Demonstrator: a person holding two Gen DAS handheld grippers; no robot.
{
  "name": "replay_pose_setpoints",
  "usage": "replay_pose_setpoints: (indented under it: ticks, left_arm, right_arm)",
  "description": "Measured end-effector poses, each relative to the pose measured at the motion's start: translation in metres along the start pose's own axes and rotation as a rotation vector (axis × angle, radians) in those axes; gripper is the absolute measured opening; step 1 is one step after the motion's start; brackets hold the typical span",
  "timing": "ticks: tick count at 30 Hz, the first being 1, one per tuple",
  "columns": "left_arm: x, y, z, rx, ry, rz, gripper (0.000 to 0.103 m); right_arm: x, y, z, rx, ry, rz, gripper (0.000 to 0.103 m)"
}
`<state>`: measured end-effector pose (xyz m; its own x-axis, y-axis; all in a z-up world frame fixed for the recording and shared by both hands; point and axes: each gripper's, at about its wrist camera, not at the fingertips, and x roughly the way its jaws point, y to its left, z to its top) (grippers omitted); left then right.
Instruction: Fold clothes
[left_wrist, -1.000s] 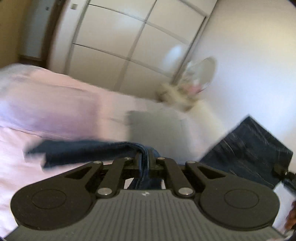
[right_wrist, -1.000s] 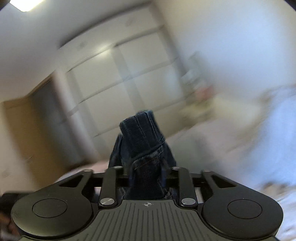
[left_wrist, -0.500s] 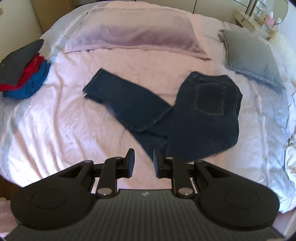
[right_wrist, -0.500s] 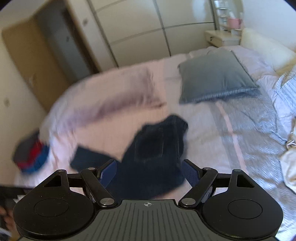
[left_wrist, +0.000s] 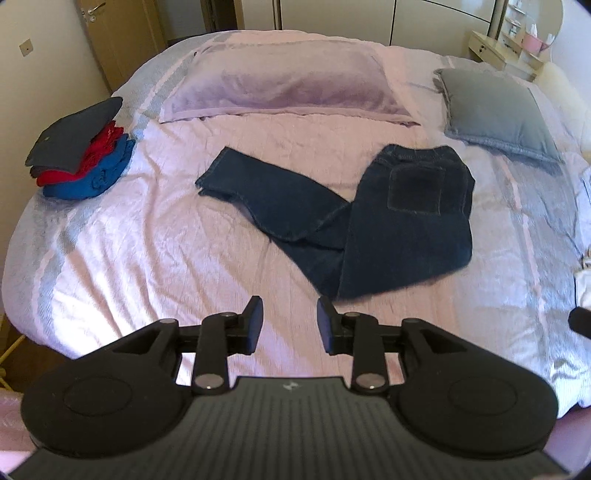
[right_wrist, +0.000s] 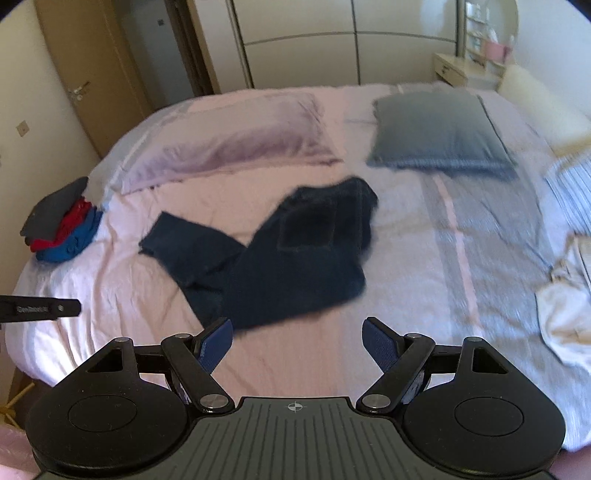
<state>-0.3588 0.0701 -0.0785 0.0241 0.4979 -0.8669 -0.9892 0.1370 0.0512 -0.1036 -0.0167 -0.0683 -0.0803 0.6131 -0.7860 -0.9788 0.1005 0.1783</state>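
A pair of dark blue jeans (left_wrist: 388, 221) lies loose on the pink bedspread (left_wrist: 147, 258), waist and back pocket to the right, one leg bent off to the left. It also shows in the right wrist view (right_wrist: 295, 254). My left gripper (left_wrist: 290, 317) is open and empty, hovering above the bed just short of the jeans' near edge. My right gripper (right_wrist: 297, 334) is wide open and empty, also just short of the jeans. A stack of folded clothes (left_wrist: 81, 155) in grey, red and blue sits at the bed's left edge.
A lilac pillow (left_wrist: 280, 85) and a grey pillow (left_wrist: 495, 110) lie at the head of the bed. White and cream garments (right_wrist: 565, 306) lie at the right edge. The left gripper's side (right_wrist: 40, 308) shows at left. Wardrobe doors (right_wrist: 314, 40) stand behind.
Both grippers held the jeans up in the air a second ago. They have let go, the jeans have dropped onto the bed, and both grippers have opened and pulled back.
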Motion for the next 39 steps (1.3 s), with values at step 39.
replay_pose_setpoints:
  ticks: [39]
  left_arm:
    - [-0.004,0.049,0.024,0.042,-0.090,0.003,0.038]
  right_arm:
    - [0.025,0.045,-0.003,0.026,0.007,-0.082,0.080]
